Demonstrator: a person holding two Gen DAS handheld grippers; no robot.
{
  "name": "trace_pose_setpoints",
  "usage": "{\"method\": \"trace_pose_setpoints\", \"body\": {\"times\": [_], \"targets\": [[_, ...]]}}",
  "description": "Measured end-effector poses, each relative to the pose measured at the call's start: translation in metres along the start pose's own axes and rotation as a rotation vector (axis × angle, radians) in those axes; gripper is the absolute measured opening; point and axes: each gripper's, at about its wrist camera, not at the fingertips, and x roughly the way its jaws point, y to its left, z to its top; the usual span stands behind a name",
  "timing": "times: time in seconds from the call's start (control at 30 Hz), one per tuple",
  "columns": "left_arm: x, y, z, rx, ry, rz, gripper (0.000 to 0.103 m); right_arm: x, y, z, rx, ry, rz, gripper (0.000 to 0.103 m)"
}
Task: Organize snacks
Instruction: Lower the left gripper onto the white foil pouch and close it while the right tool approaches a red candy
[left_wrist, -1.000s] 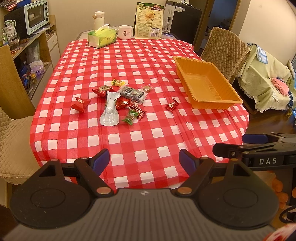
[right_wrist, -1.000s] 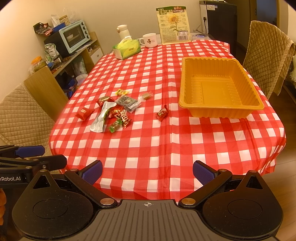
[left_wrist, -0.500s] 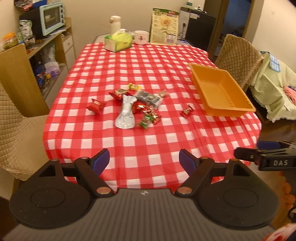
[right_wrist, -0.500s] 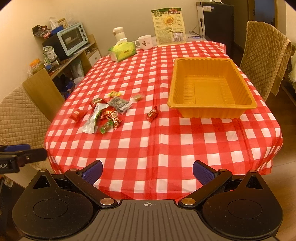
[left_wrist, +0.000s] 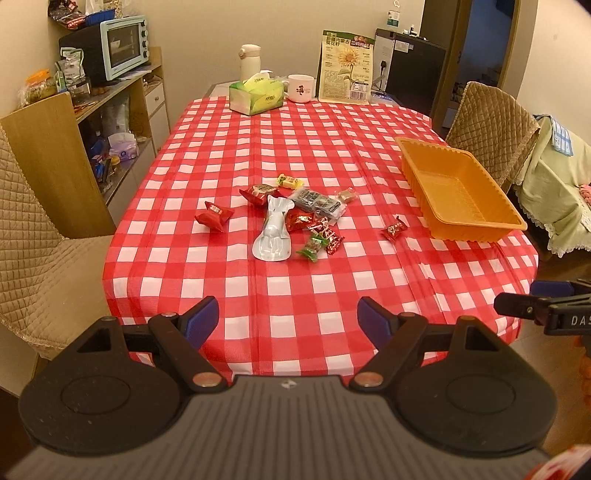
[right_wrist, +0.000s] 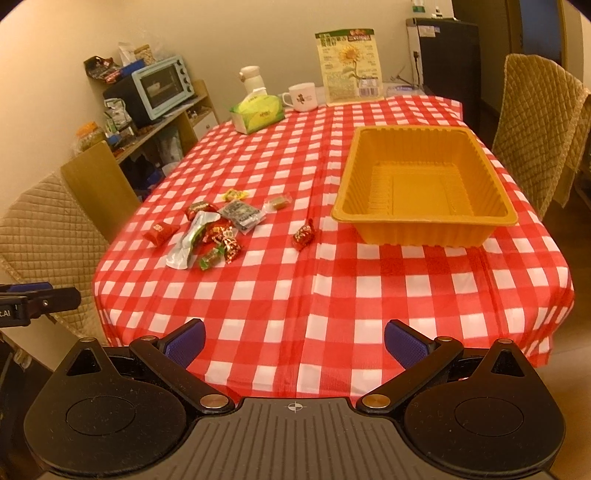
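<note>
Red-and-white checked cloth covers your counter (right_wrist: 332, 295), with broad bare cloth along the near edge and across the far half. Your orange tray (right_wrist: 424, 229) sits empty at the right edge, a chair (right_wrist: 535, 129) close beside it. The snacks (left_wrist: 291, 218) lie scattered left of centre, one red candy (right_wrist: 303, 236) alone between them and the tray. Your left gripper (left_wrist: 288, 321) and right gripper (right_wrist: 293, 341) both stand wide, holding nothing. "DAS" shows on the right gripper in the left view.
</note>
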Motion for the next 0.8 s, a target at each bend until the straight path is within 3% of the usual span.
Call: {"method": "trace_pose_setpoints", "body": {"times": [0.3,0.43,0.8], "targets": [[0.031,0.001,0.013,0.062,-0.007,-0.022,0.08,0.018,0.006,0.005,0.006,-0.053,0.022,0.103],[0.059,0.009,0.026,0.079,0.005,-0.051,0.079,0.032,0.008,0.011,0.012,-0.065,0.017,0.093],[0.142,0.028,0.059,0.152,0.059,-0.138,0.062,0.08,0.009,0.032,0.113,-0.051,-0.053,0.084]]}}
